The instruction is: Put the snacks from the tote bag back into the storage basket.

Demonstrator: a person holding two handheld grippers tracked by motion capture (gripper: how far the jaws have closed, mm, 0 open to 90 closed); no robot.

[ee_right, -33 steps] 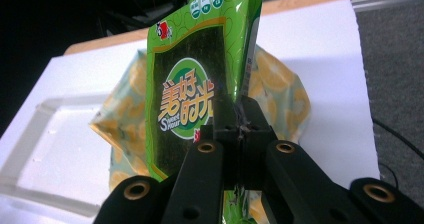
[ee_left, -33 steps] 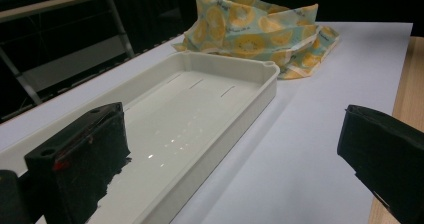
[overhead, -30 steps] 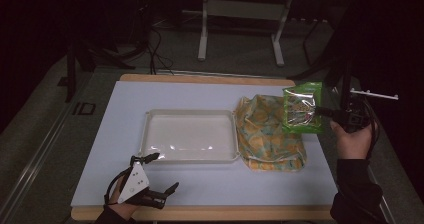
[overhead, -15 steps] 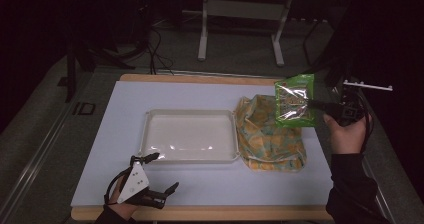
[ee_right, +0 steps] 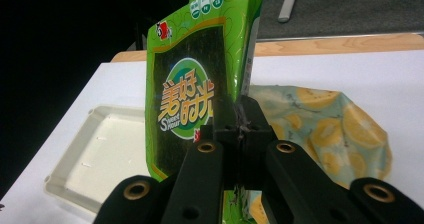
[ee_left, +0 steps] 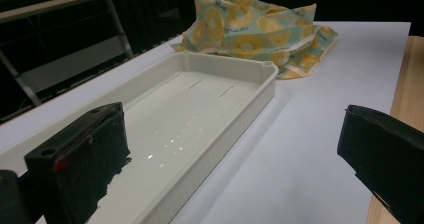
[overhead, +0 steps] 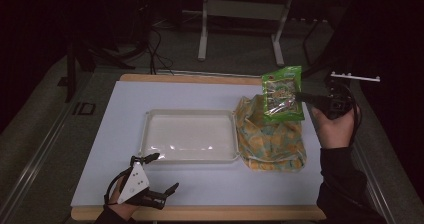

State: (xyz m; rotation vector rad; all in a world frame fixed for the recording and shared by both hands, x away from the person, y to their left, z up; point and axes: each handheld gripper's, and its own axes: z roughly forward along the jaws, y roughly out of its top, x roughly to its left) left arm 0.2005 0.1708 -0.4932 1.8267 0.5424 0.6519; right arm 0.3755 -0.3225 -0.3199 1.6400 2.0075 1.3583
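My right gripper has its jaws clamped on the edge of a green packet, holding it upright in the air above the yellow-patterned bag near the table's right edge. The bag lies just beside a white tray at the middle of the white table. My left gripper rests near the front edge, jaws wide and empty. The top sits on a wooden rim. Beyond the far edge the room is dark, with a grey floor and a metal stand.
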